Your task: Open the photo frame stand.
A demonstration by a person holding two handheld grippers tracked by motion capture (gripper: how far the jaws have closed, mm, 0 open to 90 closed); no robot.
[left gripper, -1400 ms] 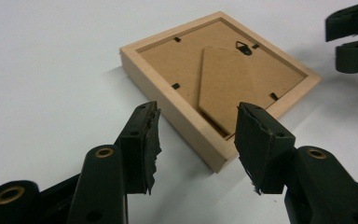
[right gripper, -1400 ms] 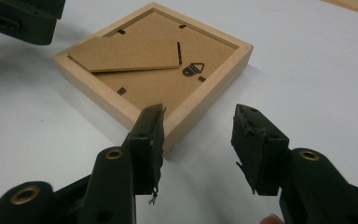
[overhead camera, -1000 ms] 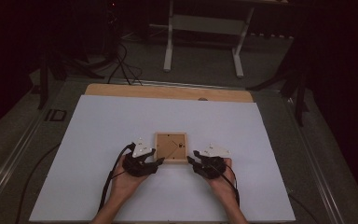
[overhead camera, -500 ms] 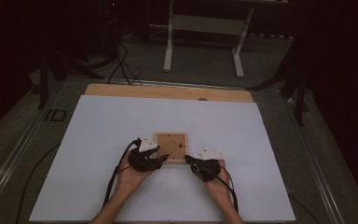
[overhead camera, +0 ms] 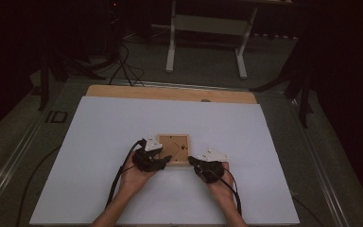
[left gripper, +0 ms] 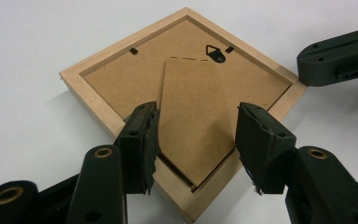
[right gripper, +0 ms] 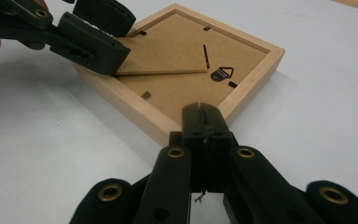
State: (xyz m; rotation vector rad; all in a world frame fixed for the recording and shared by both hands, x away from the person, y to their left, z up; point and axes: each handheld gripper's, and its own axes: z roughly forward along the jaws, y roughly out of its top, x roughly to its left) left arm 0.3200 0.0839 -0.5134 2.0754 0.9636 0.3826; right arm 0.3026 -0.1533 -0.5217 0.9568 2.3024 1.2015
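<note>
A light wooden picture frame [overhead camera: 174, 149] lies face down on the white table cover, its brown back board up. My left gripper [overhead camera: 166, 158] reaches over the frame's near left corner. In the left gripper view its jaws sit on either side of the hinged stand flap [left gripper: 196, 107], pads against both edges. The right gripper view shows the flap [right gripper: 168, 58] slightly raised off the board under the left gripper [right gripper: 123, 39]. My right gripper [right gripper: 204, 116] is shut with nothing between its jaws, its tip at the frame's near corner. A black hanger hook [left gripper: 216, 53] sits on the back board.
The white cover [overhead camera: 99, 142] spreads wide around the frame. A wooden strip [overhead camera: 170, 93] borders its far edge. Beyond the table stand a white metal stand [overhead camera: 172, 42] and dark cables on the floor [overhead camera: 123, 66].
My left gripper has shifted a little to the right, further over the frame. The right hand has stayed where it was beside the frame's corner.
</note>
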